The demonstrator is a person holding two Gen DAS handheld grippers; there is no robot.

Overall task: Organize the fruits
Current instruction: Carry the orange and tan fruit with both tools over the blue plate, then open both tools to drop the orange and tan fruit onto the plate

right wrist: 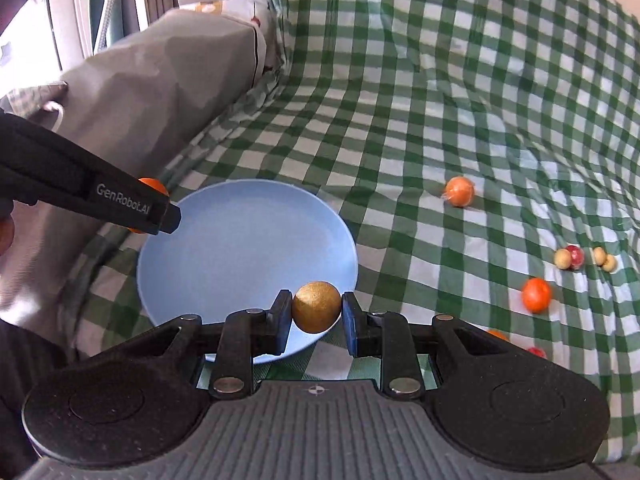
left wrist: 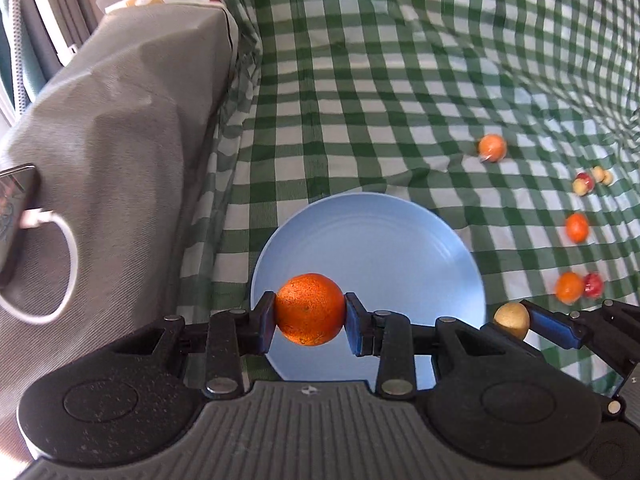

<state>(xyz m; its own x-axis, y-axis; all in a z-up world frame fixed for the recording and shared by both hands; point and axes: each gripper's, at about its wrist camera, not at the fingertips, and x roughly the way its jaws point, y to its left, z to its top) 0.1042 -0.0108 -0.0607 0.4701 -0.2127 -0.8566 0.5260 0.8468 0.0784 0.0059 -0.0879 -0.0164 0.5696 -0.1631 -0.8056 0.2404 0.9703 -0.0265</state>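
The left gripper (left wrist: 310,316) is closed onto a large orange (left wrist: 310,309), both pads pressed against its sides; the fruit is round, deep orange, with a pitted, speckled skin, and it is held above the near edge of a pale blue plate (left wrist: 392,240). The right gripper (right wrist: 316,314) is closed onto a smaller golden-brown round fruit (right wrist: 317,307) with a finely grained, matte skin, gripped at its widest part and held over the near right rim of the same plate (right wrist: 240,240). The plate's surface shows no fruit resting on it, and it sits on a green-and-white checked cloth (right wrist: 440,80). Loose fruit lies on the cloth to the right of the plate, well apart from it: a wrapped orange (right wrist: 460,191) farthest back, a plain orange (right wrist: 536,295) nearer, and between them a cluster of small tan fruits with one red fruit (right wrist: 575,256) among them. An orange (left wrist: 569,287) with a red fruit (left wrist: 593,284) touching it lies nearest, just beyond the right gripper in the left wrist view. A grey cushion (left wrist: 120,120) borders the cloth on the left, with a phone (left wrist: 16,216) and white cable (left wrist: 60,248) on it.
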